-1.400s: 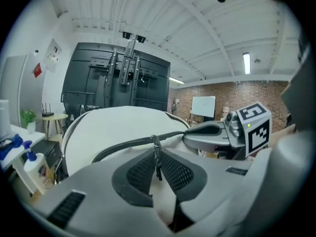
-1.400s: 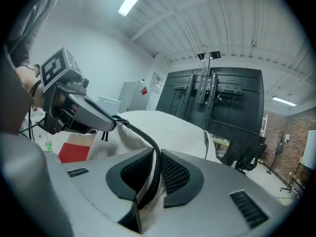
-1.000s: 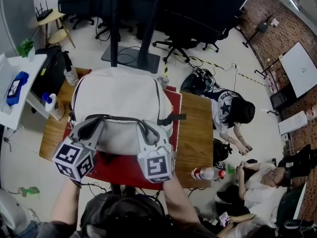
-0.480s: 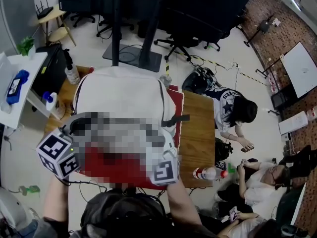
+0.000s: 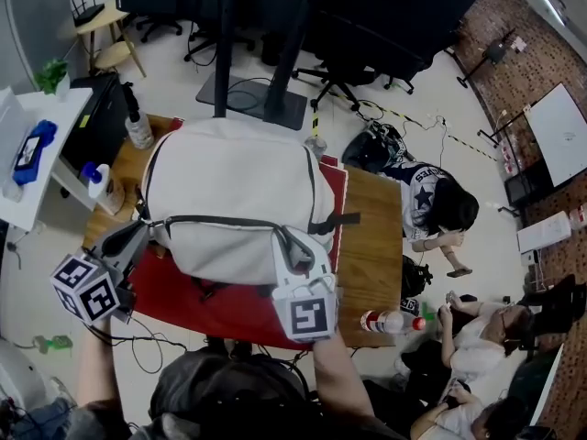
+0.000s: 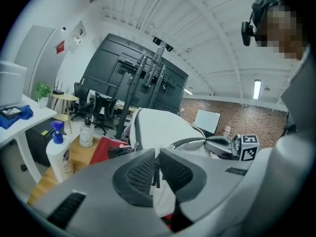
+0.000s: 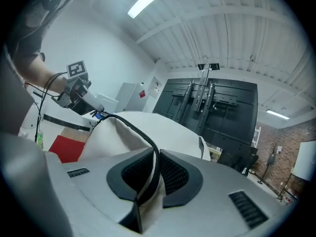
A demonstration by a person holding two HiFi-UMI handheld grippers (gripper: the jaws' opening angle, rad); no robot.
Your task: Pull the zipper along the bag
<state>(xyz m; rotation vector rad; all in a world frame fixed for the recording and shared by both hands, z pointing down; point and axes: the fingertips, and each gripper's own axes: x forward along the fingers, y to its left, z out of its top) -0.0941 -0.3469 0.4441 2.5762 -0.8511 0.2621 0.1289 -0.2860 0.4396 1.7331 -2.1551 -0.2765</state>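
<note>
A white backpack [image 5: 234, 177] lies on a red mat [image 5: 215, 308] on a wooden table [image 5: 371, 236]. Its dark zipper [image 5: 220, 221] runs across the near side. My left gripper [image 5: 138, 237] is at the zipper's left end, off the bag's left corner. In the left gripper view it [image 6: 156, 168] is shut on a thin dark zipper pull. My right gripper [image 5: 295, 244] is at the zipper's right end. In the right gripper view it [image 7: 155, 167] is shut on the bag's zipper edge [image 7: 132, 129], with white fabric pinched below.
Two bottles [image 5: 139, 131] [image 5: 96, 180] stand at the table's left end, and a water bottle [image 5: 390, 321] lies at its near right corner. A white side table [image 5: 27, 154] is at the left. People sit on the floor at the right [image 5: 431, 211]. A stand base [image 5: 252, 106] sits behind.
My left gripper has moved left, away from the right one, to the bag's left corner. The dark zipper line now stretches straight between the two grippers. The right gripper barely shifted.
</note>
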